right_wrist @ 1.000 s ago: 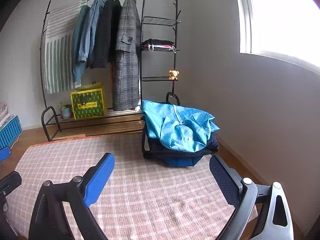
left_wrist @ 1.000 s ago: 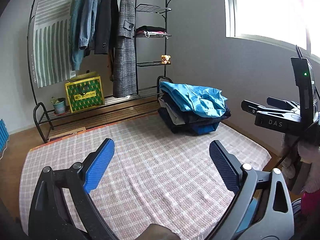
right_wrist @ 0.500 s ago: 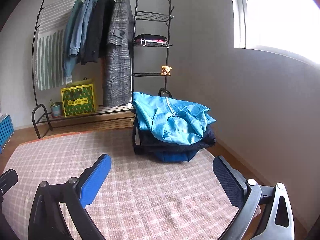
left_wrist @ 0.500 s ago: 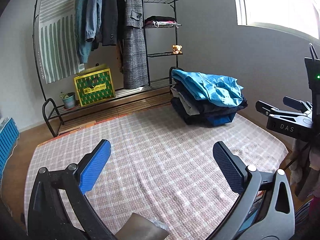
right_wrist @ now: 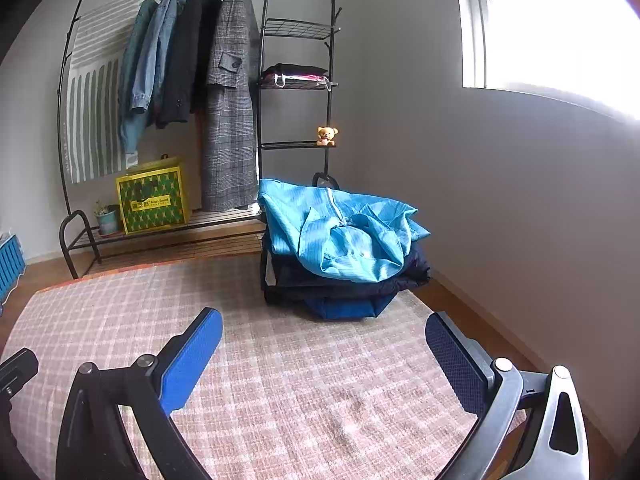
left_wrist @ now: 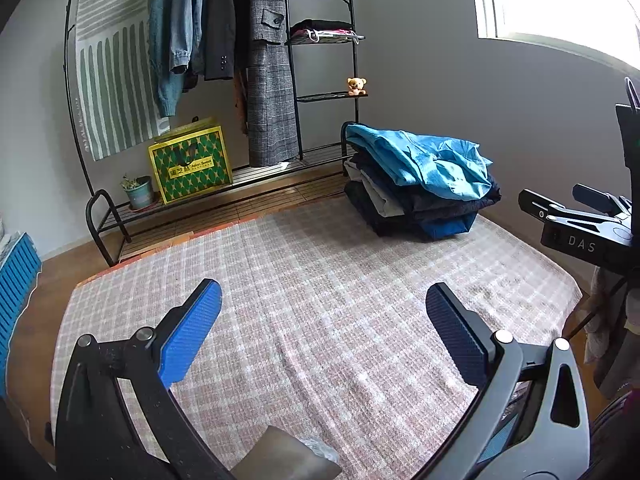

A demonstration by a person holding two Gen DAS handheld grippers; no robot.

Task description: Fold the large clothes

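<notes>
While both grippers' fingers (left_wrist: 196, 332) (right_wrist: 192, 354) stand released above the mat (left_wrist: 320, 300), folded clothes (right_wrist: 340, 248) lie stacked.

Hidden, cropped and illegible items

Clothes stack (right_wrist: 340, 256): lower garments covered by the light-blue jacket (right_wrist: 340, 232), only folded edges show. Blue slatted crate (left_wrist: 16, 276): cut by the left edge in both views. Right gripper (left_wrist: 576, 220): cropped at the left-wrist frame's right edge, its jaws unseen there. Grey object (left_wrist: 286, 458): cut by the bottom edge, unidentifiable. Yellow-green bag (right_wrist: 154, 200): label lettering too small to read.
</notes>
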